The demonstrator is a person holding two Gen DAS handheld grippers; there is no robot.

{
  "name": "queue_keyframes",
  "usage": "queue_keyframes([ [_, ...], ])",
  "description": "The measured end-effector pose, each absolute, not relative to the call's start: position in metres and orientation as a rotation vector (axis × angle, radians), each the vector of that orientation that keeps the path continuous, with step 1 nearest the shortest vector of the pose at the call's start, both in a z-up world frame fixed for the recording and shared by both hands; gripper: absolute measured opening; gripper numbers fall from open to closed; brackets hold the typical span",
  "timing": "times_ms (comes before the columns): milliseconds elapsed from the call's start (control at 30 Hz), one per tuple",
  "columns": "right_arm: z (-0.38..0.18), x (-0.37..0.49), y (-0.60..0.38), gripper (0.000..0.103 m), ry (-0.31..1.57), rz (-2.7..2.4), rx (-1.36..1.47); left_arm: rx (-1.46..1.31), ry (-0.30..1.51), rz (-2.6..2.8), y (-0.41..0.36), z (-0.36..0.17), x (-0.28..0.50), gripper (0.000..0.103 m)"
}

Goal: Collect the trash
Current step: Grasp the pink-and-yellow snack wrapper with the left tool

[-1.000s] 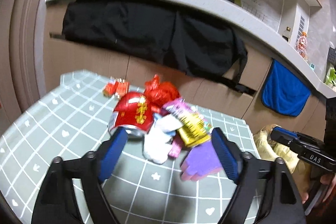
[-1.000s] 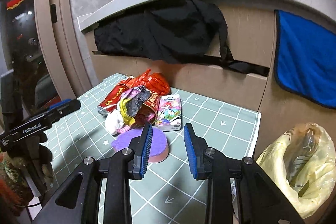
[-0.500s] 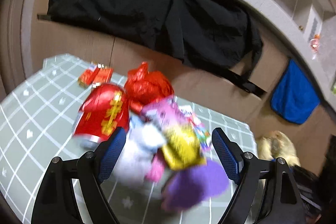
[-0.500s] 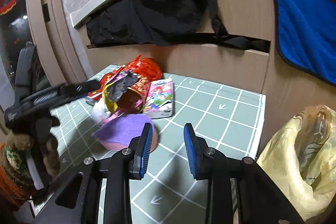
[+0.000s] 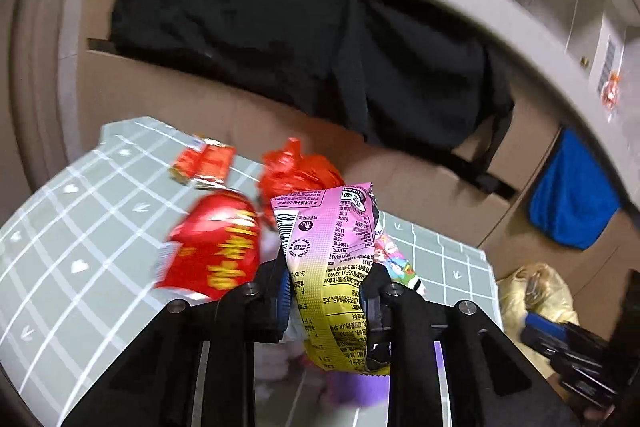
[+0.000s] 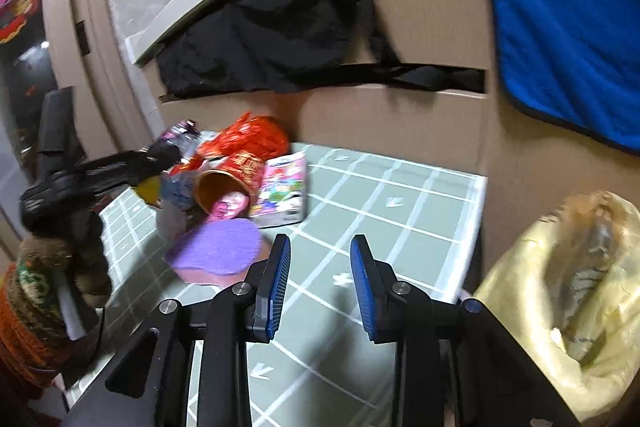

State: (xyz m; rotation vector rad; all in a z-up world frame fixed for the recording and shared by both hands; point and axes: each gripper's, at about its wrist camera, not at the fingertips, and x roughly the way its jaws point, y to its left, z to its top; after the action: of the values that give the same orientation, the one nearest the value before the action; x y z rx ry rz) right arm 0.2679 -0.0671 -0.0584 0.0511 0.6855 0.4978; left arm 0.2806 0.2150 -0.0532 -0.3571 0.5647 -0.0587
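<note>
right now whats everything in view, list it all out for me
snack wrapper: 1, pink and yellow, clamped between the left tongs' jaws
red can: 1, red with gold characters, on its side on the mat left of the wrapper
red plastic bag: 1, crumpled, behind the can
small red packets: a few, at the mat's far edge
paper cup: 1, red and gold, on its side in the pile
drink carton: 1, pink cartoon print, right of the cup
purple sponge: 1, on the mat in front of the pile
grid mat: 1, green with white lines
trash bag: 1, yellow, open, right of the mat
blue towel: 1, hanging
black cloth: 1, draped
left tongs: closed on the wrapper
right tongs: open, empty
</note>
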Motion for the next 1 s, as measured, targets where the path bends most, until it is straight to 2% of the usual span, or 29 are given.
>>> queue_keyframes([
  [200, -0.058, 0.289, -0.015, 0.03, 0.731, 0.637, 0.019, -0.389, 0.539, -0.011, 0.25, -0.046, 0.236, 0.026],
  [333, -0.056, 0.3, 0.031, 0.029, 0.735, 0.682, -0.107, -0.477, 0.538, -0.016, 0.277, -0.053, 0.222, 0.026],
  [600, -0.055, 0.306, 0.061, 0.03, 0.767, 0.72, -0.139, -0.568, 0.48, -0.047, 0.309, -0.045, 0.209, 0.026],
  [1000, -0.062, 0.28, 0.132, 0.03, 0.827, 0.911, -0.188, -0.665, 0.494, 0.056, 0.36, -0.063, 0.183, 0.026],
])
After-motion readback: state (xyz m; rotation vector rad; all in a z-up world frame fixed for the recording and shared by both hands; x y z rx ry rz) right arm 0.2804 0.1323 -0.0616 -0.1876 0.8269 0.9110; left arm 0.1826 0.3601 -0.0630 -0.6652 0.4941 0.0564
